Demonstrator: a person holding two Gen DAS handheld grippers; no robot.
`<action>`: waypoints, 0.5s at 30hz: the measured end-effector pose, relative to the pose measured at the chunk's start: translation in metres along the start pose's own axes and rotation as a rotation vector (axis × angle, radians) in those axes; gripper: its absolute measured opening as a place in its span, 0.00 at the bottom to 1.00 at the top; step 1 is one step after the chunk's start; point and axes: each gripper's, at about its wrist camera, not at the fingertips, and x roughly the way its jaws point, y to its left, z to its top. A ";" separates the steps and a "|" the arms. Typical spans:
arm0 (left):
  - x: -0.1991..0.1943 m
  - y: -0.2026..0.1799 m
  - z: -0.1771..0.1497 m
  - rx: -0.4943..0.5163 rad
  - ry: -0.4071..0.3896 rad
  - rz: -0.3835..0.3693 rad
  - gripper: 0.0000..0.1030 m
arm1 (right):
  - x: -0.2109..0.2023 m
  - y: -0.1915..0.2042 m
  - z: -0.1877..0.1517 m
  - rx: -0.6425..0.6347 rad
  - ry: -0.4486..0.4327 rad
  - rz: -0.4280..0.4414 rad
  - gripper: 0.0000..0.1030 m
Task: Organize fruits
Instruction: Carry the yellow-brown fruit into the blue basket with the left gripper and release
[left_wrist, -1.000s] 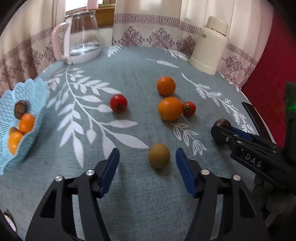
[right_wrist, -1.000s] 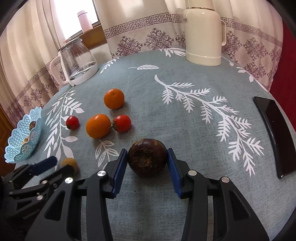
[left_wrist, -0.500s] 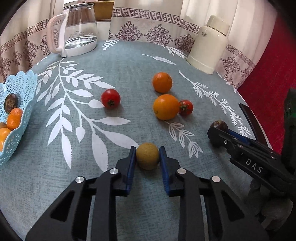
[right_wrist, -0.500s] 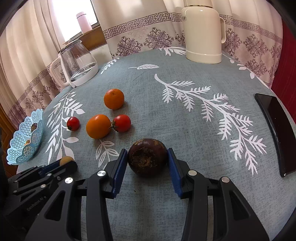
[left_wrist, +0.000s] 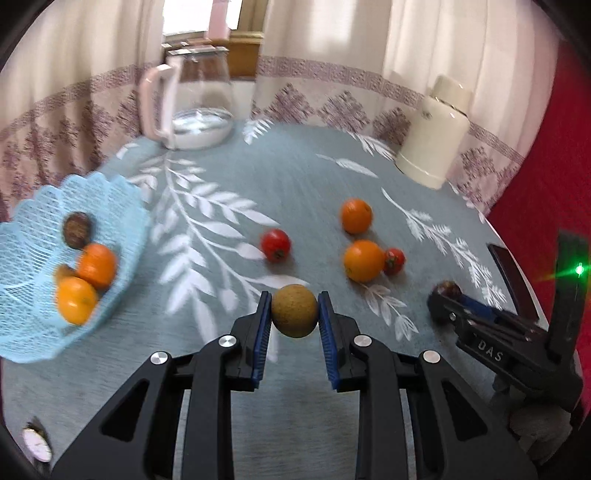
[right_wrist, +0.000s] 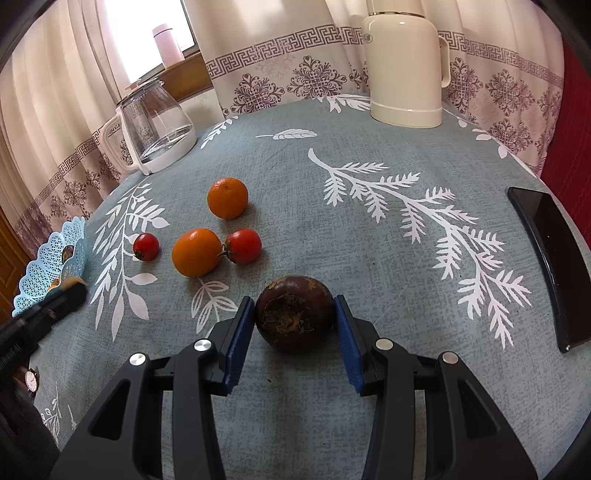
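1. The bench (right_wrist: 369, 229), covered in a grey-blue cloth with white leaf prints, fills both views. Loose fruit lies near its middle and a basket sits at its left edge.
2. The blue lattice basket (left_wrist: 122, 236) lies at about 10 o'clock from the left tongs (left_wrist: 294, 314), well apart from them. It already holds two orange fruits and a dark one. In my judgement the coming move turns on this direction, and the left tongs are much the nearer pair to the basket.
3. The left tongs are clamped on a round brown-green fruit (left_wrist: 294, 311), their blue pads touching both its sides. It seems to be lifted off the cloth, though blur makes this uncertain.
4. The right tongs (right_wrist: 294, 318) are closed on a dark purple fruit (right_wrist: 294, 313). From them the basket sits far off at 9 o'clock.
5. Both held fruits are nearly round, so neither shows a clear long axis.
6. Two oranges (right_wrist: 227, 197) and two small red tomatoes (right_wrist: 242, 245) lie on the cloth between 10 and 12 o'clock of the right tongs.
7. Hard to make out: the left view is smeared by motion, the basket is cut off at the left edge of the right view, and whether the purple fruit rests on the cloth cannot be told.
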 end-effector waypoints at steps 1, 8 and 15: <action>-0.003 0.004 0.002 -0.006 -0.008 0.010 0.25 | 0.000 0.000 0.000 0.000 0.000 -0.001 0.43; -0.029 0.044 0.014 -0.063 -0.078 0.119 0.25 | -0.001 0.000 0.001 -0.002 -0.001 -0.004 0.43; -0.048 0.092 0.017 -0.138 -0.113 0.218 0.25 | 0.000 0.000 0.001 -0.007 -0.001 -0.011 0.43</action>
